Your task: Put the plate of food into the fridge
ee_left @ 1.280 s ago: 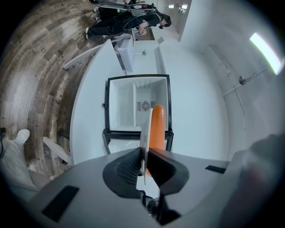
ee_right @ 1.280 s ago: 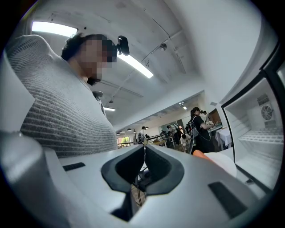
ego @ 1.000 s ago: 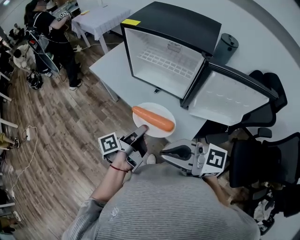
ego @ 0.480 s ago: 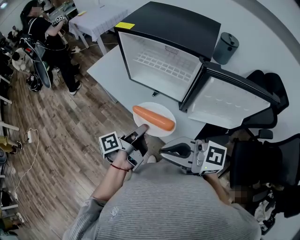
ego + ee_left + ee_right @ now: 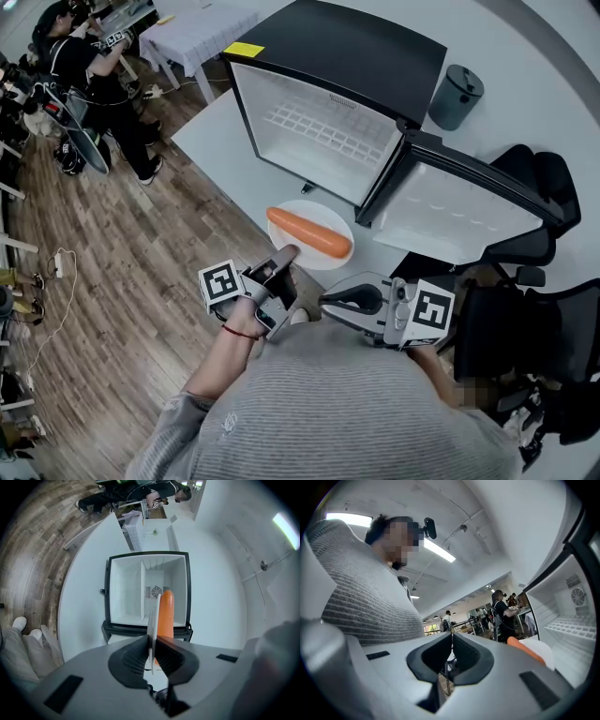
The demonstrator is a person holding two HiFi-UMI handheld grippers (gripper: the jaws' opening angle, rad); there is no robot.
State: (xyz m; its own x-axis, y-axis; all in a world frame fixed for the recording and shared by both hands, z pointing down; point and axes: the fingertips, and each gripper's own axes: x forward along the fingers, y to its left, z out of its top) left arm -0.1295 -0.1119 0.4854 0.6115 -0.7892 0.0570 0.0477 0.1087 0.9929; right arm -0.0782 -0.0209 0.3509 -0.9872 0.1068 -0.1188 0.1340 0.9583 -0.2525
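Pinching the near rim of the white plate (image 5: 323, 215), the left gripper (image 5: 286, 258) has its jaws clamped on the thin edge. An orange carrot (image 5: 309, 234) lies across the plate just past the pads. The right gripper (image 5: 330, 302) hangs just beside it, close to the person's grey jumper (image 5: 356, 403), with its jaws pressed together on nothing. The plate is in front of the small black fridge (image 5: 356, 47), outside the compartment, over the near edge of the white table (image 5: 216, 131). The fridge door (image 5: 459, 202) stands swung wide to the right, and a white shelf grid shows inside. A grey container (image 5: 457, 94) stands behind the fridge, black chairs (image 5: 534, 178) crowd the right side, and people (image 5: 80, 56) stand far off on the wooden floor (image 5: 122, 262).
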